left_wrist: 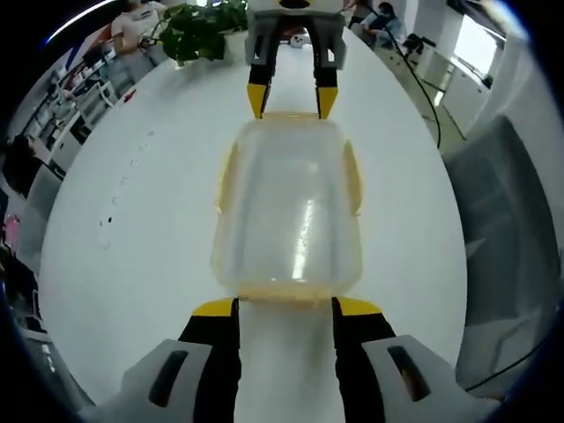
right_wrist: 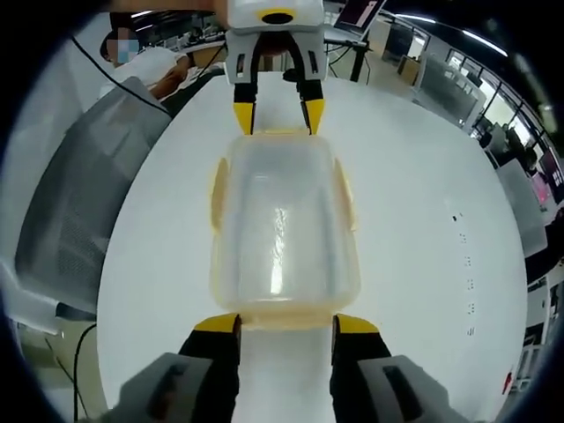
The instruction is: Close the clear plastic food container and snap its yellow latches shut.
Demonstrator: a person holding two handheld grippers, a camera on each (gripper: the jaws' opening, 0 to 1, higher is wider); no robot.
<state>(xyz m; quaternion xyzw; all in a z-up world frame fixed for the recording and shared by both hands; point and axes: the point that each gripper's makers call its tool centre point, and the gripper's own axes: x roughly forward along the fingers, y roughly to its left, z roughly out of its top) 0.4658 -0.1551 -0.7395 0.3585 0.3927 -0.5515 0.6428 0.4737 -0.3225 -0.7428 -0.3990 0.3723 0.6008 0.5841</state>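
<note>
A clear plastic food container with its lid on lies lengthwise on the white table. Yellow latches run along its long sides and ends; I cannot tell whether they are snapped down. My left gripper is open, its yellow tips level with the container's near end. At the far end my right gripper faces me, also open. In the right gripper view the container again lies between the right gripper at its near end and the left gripper at its far end.
A potted plant stands at the table's far edge. A grey chair sits beside the table, also seen as the chair. A black cable crosses the table's edge. People sit at desks behind.
</note>
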